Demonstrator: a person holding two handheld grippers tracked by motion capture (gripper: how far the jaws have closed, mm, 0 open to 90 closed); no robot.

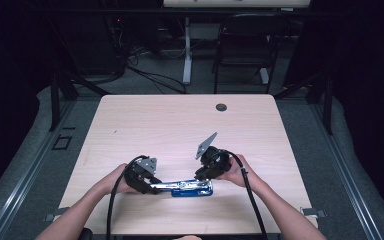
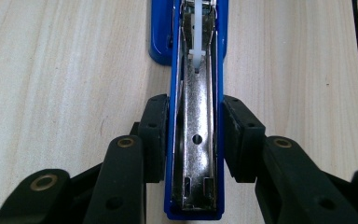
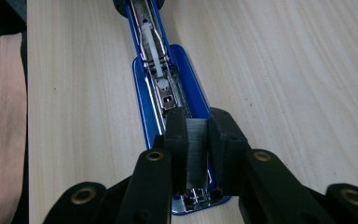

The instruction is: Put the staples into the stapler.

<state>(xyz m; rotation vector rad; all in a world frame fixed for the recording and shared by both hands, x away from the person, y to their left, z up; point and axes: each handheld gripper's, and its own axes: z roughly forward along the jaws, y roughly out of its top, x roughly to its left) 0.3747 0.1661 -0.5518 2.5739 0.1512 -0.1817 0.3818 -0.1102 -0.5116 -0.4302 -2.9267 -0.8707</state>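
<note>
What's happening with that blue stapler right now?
Left gripper clamped on opened blue stapler. Right gripper holding staple strip over it. Nothing in the way.

No lettering, label, brand mark or number can be read anywhere here. The blue stapler (image 1: 190,188) lying opened on the table (image 1: 180,125) shows only bare blue plastic and plain metal, and no print can be made out on the table top or the black jaws.
</note>
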